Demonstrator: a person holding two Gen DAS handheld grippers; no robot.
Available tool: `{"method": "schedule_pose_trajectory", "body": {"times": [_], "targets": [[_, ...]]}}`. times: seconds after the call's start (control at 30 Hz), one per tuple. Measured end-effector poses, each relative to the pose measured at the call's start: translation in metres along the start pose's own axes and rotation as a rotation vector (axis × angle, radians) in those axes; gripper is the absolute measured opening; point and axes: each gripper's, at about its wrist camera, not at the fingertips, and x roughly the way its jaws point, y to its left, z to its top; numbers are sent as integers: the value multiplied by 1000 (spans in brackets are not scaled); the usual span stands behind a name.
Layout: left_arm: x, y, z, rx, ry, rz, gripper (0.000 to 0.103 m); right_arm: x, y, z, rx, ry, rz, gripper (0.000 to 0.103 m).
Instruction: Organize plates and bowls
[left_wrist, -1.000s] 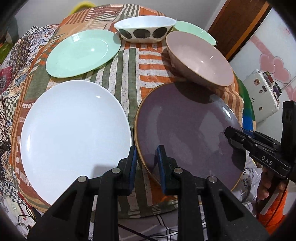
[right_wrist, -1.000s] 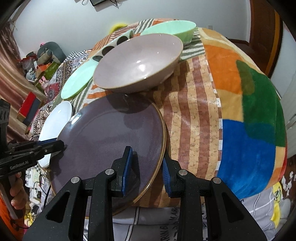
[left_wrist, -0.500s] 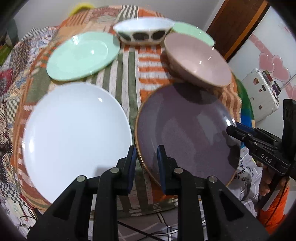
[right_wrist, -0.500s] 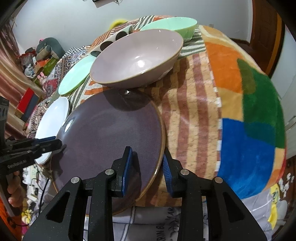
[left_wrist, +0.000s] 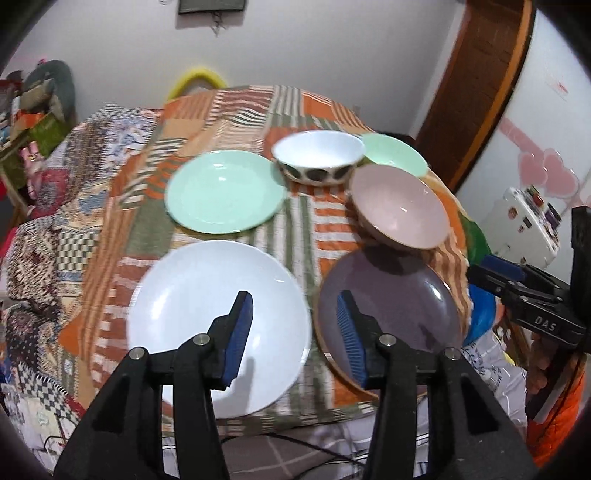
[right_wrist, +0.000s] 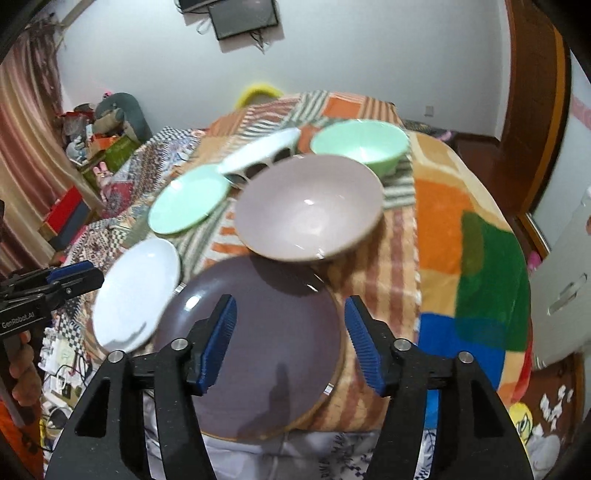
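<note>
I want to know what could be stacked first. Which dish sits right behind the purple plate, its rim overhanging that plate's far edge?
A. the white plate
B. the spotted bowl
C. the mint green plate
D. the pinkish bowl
D: in the right wrist view the pinkish bowl sits just behind the purple plate, its near rim overlapping the plate's far edge and casting a shadow there.
</note>
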Motion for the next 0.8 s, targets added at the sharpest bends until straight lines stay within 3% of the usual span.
{"method": "schedule_pose_trajectory", "body": {"times": [0.1,0.17,0.5,0.8], "targets": [[-8,18,-4,-32,-18,33,48,3,16,7,-31,-12,19,62],[-11,32,-9,-60,-21,59,49,6,26,12,-50,-23,31,71],[-2,94,-37,-200,22,129,49,41,80,24,-160,10,86,72],[14,132,-57,-281,64,141,49,75,117,26,-227,79,116,72]]}}
